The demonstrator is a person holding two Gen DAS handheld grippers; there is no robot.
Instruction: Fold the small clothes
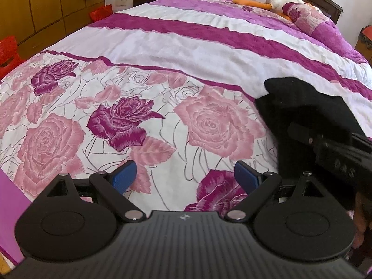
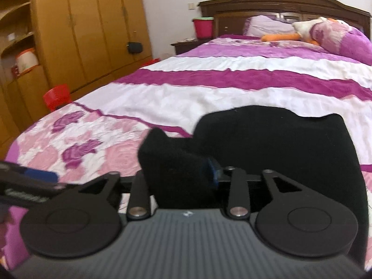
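At lower centre, the right gripper pinches a corner of the black knit garment for folding; the left gripper waits unclenched, empty, over the rose-print bedspread.

A garment lies on the near part of the bed, on its right side as seen from the foot, with one fold of it up between the jaws of the right gripper. The left gripper hangs over the bedspread to the garment's left. At the far end a pillow and a plush duck lie before the headboard, a nightstand with a bucket on it stands left of the bed's head, and a wardrobe stands along the left wall.
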